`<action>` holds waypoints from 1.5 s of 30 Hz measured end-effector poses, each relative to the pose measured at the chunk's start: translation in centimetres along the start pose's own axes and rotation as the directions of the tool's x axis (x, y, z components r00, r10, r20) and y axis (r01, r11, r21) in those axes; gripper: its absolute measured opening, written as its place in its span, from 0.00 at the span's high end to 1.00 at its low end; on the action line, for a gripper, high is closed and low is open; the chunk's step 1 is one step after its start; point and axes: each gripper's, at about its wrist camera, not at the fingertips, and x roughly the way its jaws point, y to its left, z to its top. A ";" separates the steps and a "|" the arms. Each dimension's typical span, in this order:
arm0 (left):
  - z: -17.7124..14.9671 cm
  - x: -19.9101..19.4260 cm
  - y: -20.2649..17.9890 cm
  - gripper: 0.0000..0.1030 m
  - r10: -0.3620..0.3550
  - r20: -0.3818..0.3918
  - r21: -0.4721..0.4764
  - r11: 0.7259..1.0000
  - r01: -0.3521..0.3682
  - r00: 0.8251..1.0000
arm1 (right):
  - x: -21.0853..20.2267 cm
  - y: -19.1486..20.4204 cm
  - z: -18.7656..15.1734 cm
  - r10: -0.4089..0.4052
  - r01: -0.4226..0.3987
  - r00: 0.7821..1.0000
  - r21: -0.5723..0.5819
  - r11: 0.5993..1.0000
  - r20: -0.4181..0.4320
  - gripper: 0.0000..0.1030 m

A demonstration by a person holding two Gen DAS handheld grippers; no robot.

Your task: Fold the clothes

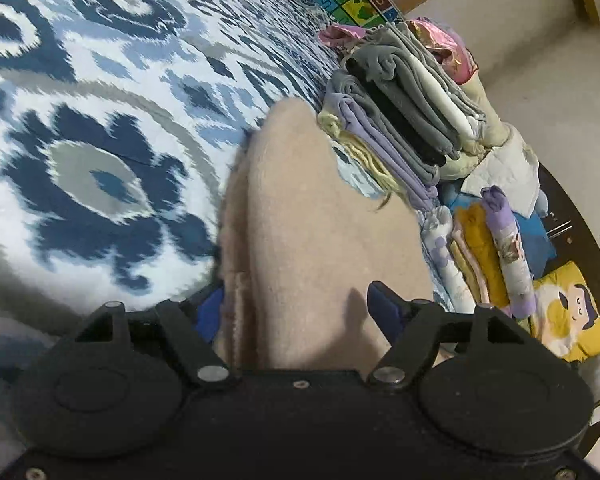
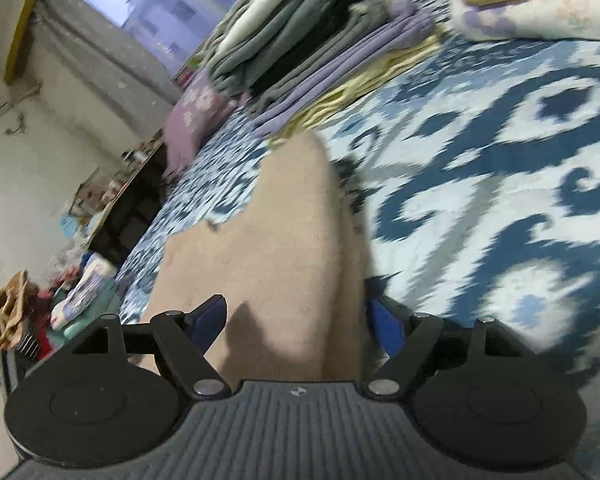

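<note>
Left wrist view shows the left gripper (image 1: pixel 296 312) and right gripper (image 2: pixel 296 320), jaws apart around the beige garment (image 1: pixel 320 220), so it could slip free unclamped.

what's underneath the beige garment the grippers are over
The beige garment lies on the blue and white patterned bedspread, which shows all around it. Whatever sits directly beneath the fabric is covered, so I cannot tell.

Garment (image 1: pixel 312 216) on the bedspread (image 1: pixel 100 120), between both tools' fingers; folded stack (image 1: pixel 404 112) beyond it.
</note>
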 end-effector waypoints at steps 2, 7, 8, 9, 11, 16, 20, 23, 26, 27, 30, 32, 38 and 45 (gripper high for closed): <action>-0.2 0.3 -0.7 0.32 0.021 0.013 0.029 0.999 -0.021 1.000 | 0.5 0.7 -0.4 0.000 0.000 1.000 -0.039 0.999 -0.001 0.27; -0.3 -0.6 -0.4 0.65 -0.001 0.032 -0.016 1.000 0.002 0.999 | 0.3 0.0 -0.5 0.042 -0.043 0.999 0.018 0.999 0.027 0.55; -0.3 -1.3 -0.5 0.65 -0.011 0.030 -0.036 0.999 0.012 0.999 | -0.2 -0.1 -0.5 0.064 -0.065 0.998 0.046 0.997 0.027 0.57; -0.4 -2.1 -0.5 0.65 -0.021 0.022 -0.054 0.998 0.022 1.000 | -0.6 -0.1 -0.4 0.086 -0.088 0.996 0.074 0.993 0.028 0.60; -0.8 -3.1 -0.5 0.60 -0.014 -0.004 -0.064 0.998 0.013 1.000 | -1.5 0.1 -0.7 0.093 -0.094 0.995 0.084 0.992 0.019 0.60; -0.8 -3.8 0.3 0.31 0.067 0.016 -0.029 0.997 -0.066 0.998 | -2.6 1.4 -1.7 -0.026 0.026 0.999 0.012 1.000 0.023 0.29; -0.9 -3.0 0.5 0.23 0.029 0.007 -0.047 0.998 -0.029 1.000 | -3.2 1.4 -2.2 -0.039 0.038 0.999 0.007 0.999 0.029 0.13; -1.3 -2.1 0.1 0.27 0.015 0.004 -0.020 1.000 -0.015 1.000 | -2.7 1.2 -2.5 -0.018 0.019 0.999 -0.018 1.000 0.032 0.12; -1.8 -1.2 -0.3 0.48 0.001 0.000 0.006 1.000 -0.001 1.000 | -1.5 1.5 -2.6 0.007 -0.006 1.000 -0.033 0.999 0.018 0.29; -1.9 -1.2 -0.4 0.54 -0.008 0.001 0.011 1.000 0.008 1.000 | -1.1 1.6 -2.7 0.016 -0.016 1.000 -0.030 0.999 0.014 0.44; -1.7 -2.4 -0.1 0.63 -0.060 0.008 -0.033 0.998 0.060 0.998 | -0.9 1.9 -2.9 0.059 -0.059 0.998 0.012 0.998 0.017 0.53; -1.6 -3.6 -0.1 0.64 -0.092 0.024 -0.052 0.994 0.093 0.995 | -1.3 2.1 -2.8 0.098 -0.099 0.995 0.034 0.995 0.023 0.55; -1.2 -11.7 -0.3 0.64 -0.120 0.188 -0.049 0.990 0.131 0.975 | -2.4 7.5 -2.5 0.227 -0.225 0.973 -0.054 0.973 0.031 0.56; -0.2 -23.4 1.7 0.64 -0.063 0.411 -0.046 0.995 0.090 0.909 | 0.1 17.1 -2.9 0.407 -0.408 0.913 -0.133 0.903 -0.038 0.56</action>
